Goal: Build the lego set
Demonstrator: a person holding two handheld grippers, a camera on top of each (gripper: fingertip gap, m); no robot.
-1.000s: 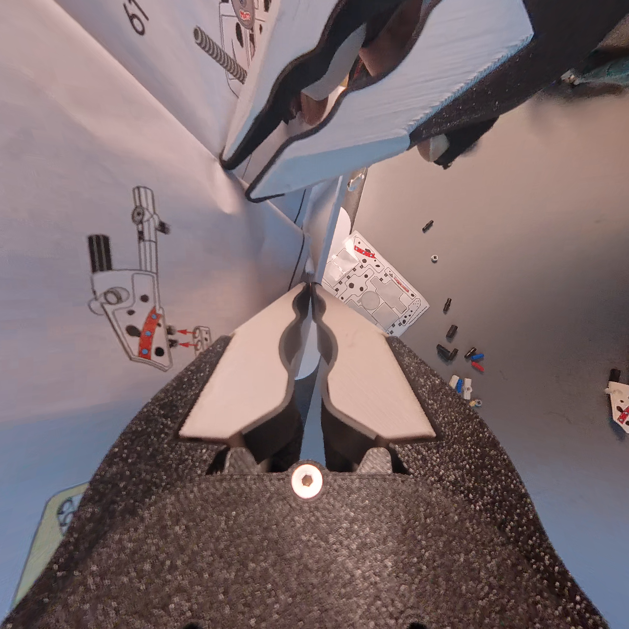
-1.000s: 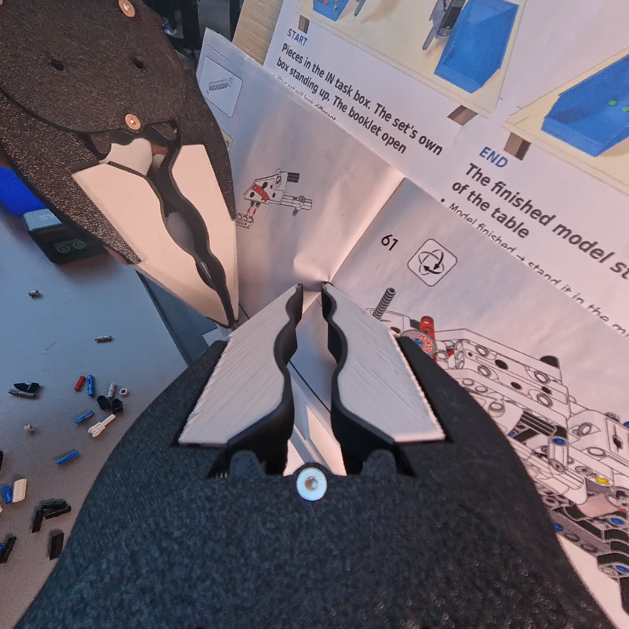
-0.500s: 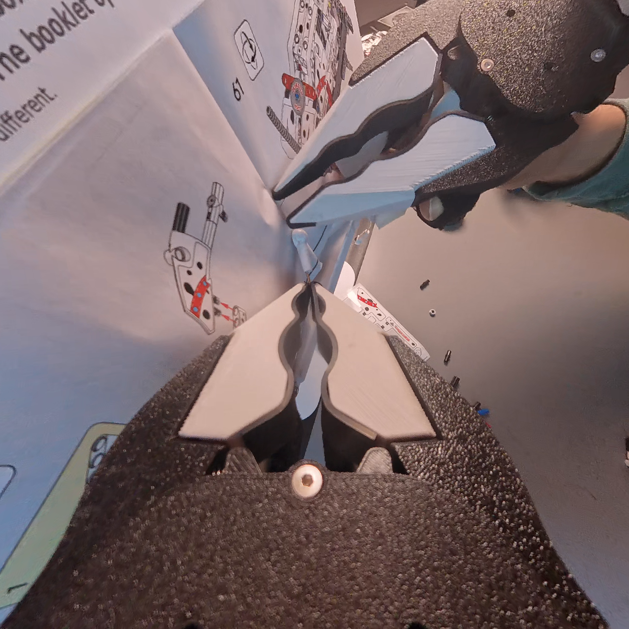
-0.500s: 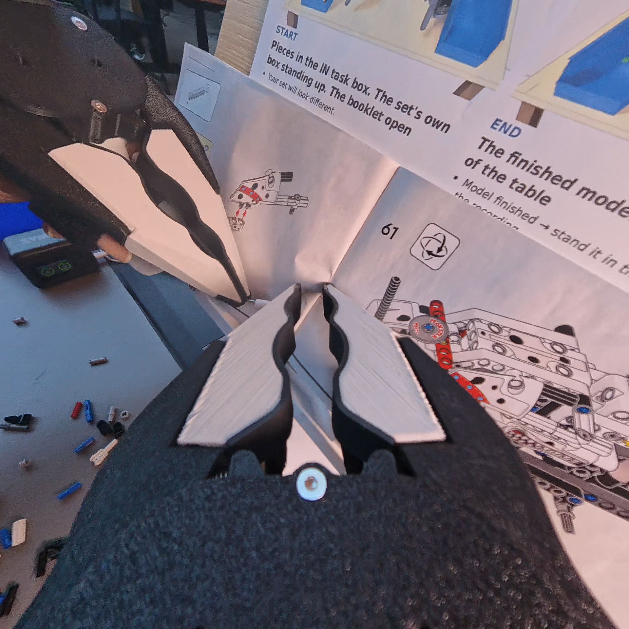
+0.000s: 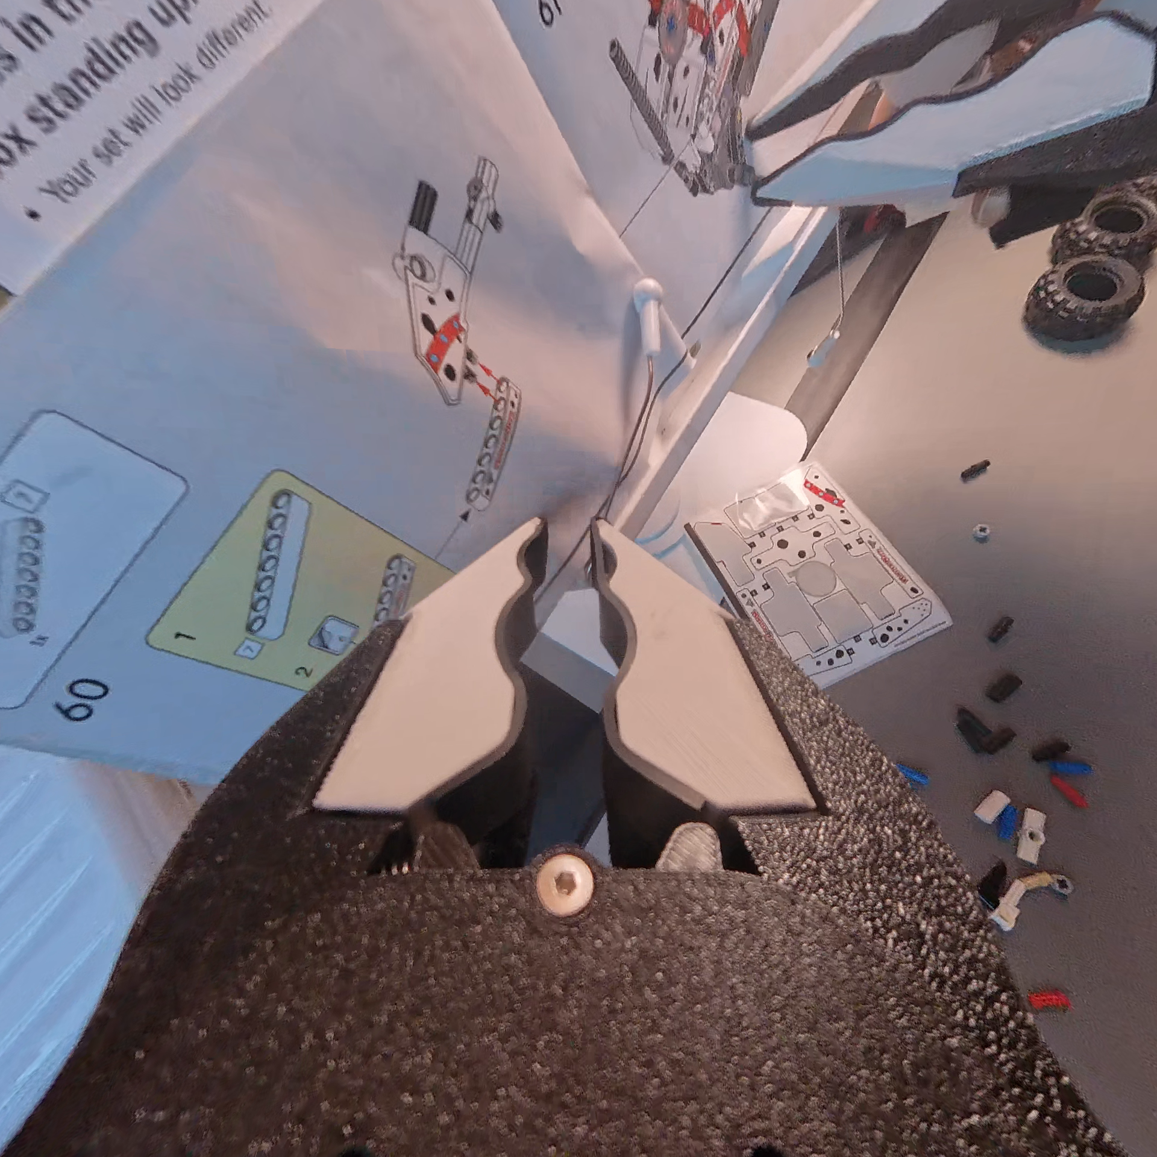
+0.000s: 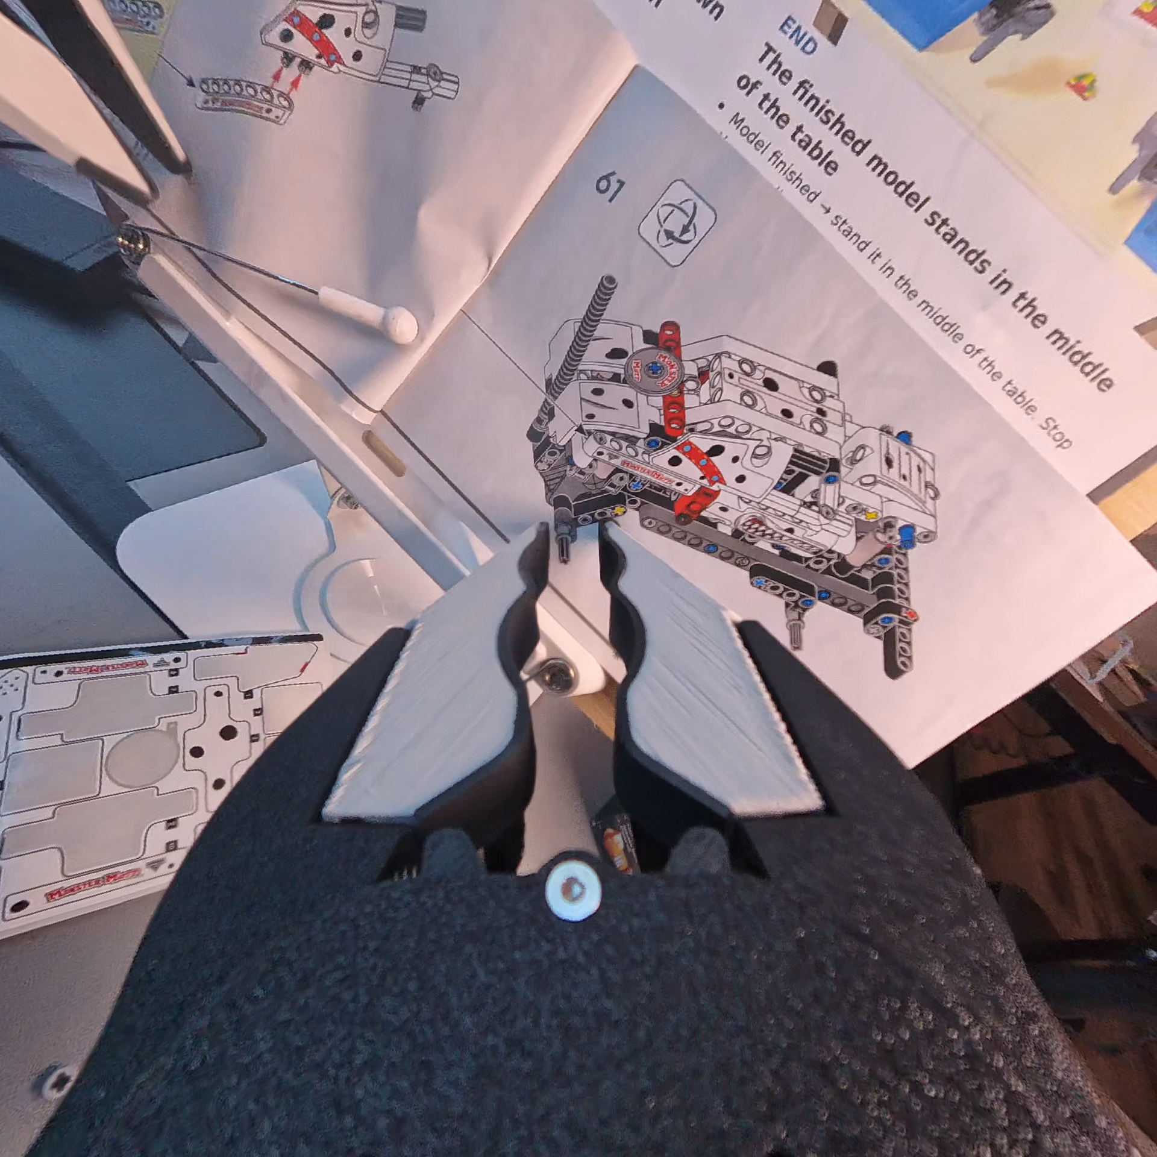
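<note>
Lego pieces (image 5: 1014,807) lie loose on the table (image 5: 1033,563) in the left wrist view, beside a sticker sheet (image 5: 814,576) and tyres (image 5: 1083,294). The left gripper (image 5: 568,529) is slightly open and empty, just in front of the open booklet (image 5: 300,325).

In the right wrist view, the right gripper (image 6: 573,532) is likewise slightly parted, holding nothing, before the booklet's (image 6: 782,325) late-step drawing. No built model shows; judging by the scattered parts, assembly remains.
</note>
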